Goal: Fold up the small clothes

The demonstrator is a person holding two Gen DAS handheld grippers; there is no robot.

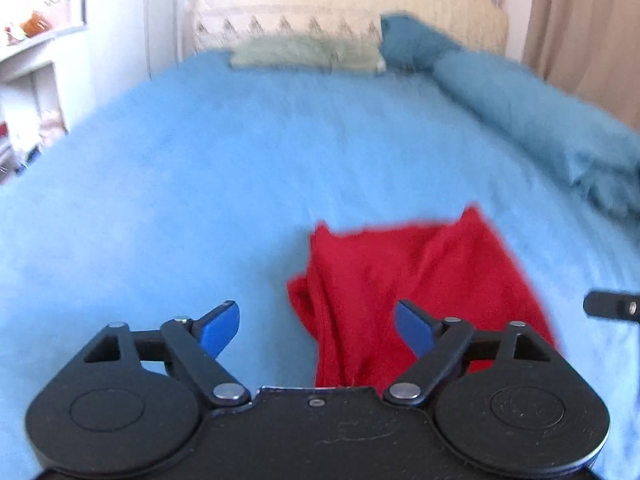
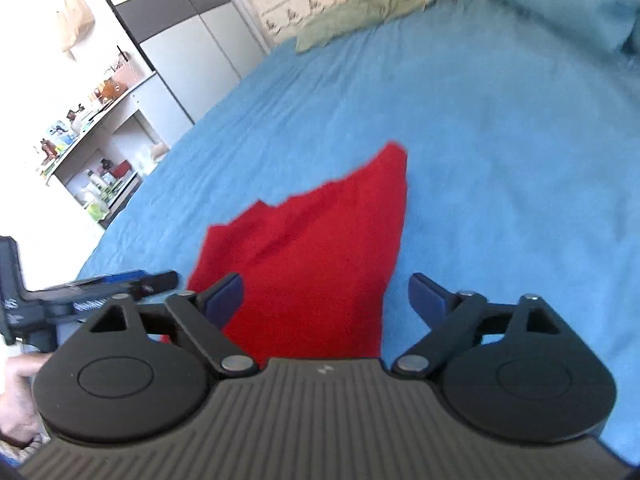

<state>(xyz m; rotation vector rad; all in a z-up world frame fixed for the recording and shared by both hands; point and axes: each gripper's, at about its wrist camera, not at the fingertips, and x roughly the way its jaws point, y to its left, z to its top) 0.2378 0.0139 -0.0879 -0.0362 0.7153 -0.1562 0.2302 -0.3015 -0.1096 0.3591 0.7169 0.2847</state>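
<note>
Red garment (image 1: 420,280) lies crumpled on blue bed (image 1: 180,180), near its front edge. Left tool (image 1: 316,330) spread wide, gripping nothing, garment just ahead. Right tool (image 2: 326,296) likewise wide, empty, above garment's near end.

I see a plain red garment (image 1: 420,276) on a light blue bed (image 1: 200,160), a pale green pillow (image 1: 304,53), and black grippers with blue pads (image 1: 222,328).

Both tongs stand spread wide with nothing between their blue pads. The left tongs (image 1: 317,326) tilt downward; the right tongs (image 2: 326,300) do too. A bare hand (image 2: 18,396) grips the left tool's handle.
</note>
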